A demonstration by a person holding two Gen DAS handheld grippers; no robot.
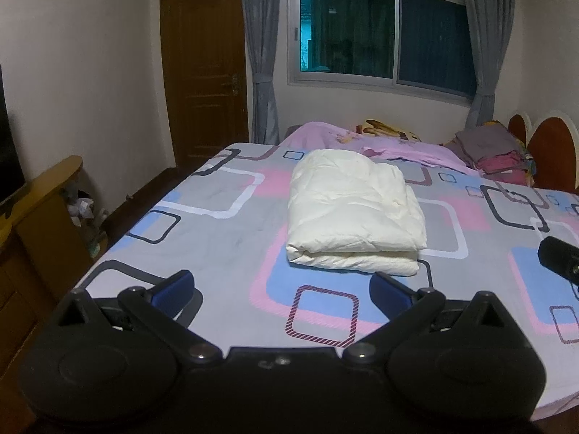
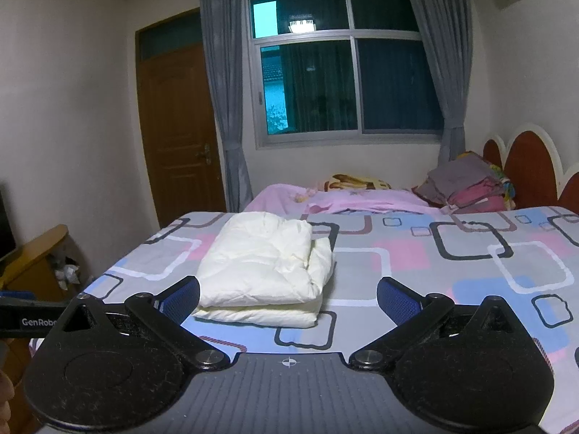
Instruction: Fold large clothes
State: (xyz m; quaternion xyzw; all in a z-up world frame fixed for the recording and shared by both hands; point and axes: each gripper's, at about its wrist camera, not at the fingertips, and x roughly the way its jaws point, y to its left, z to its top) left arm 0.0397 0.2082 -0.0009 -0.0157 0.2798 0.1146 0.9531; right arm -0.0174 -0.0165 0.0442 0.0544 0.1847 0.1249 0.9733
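Left gripper [image 1: 282, 289]: fingers spread wide, blue pads [image 1: 173, 287] bare, nothing held; it hangs over the near part of the bed [image 1: 224, 238], apart from the fabric. Right gripper [image 2: 288, 298]: likewise wide open and holding nothing, its left pad [image 2: 182, 294] lying in front of the near left corner of the folded cream garment [image 2: 267, 264]; contact cannot be told from this view. In the left wrist view the garment [image 1: 353, 213] lies mid-bed as a thick rectangular stack, with the folded edge facing near, layers visible along that edge, and a lower layer stepping out on the right side. Bare patterned sheet shows on all sides of it: a wide strip to the left up to the bed's left edge, a band in front, and open sheet to the right. The black tip of the other tool [image 1: 559, 262] enters at the right border. Far side: pink bedding [image 1: 365, 144] bunched across the bed, and a stack of folded clothes [image 1: 492, 152] at the far right by the headboard [image 1: 553, 152]. Left of the bed, a wooden cabinet [image 1: 39, 209] stands near the edge, with a narrow floor gap between.
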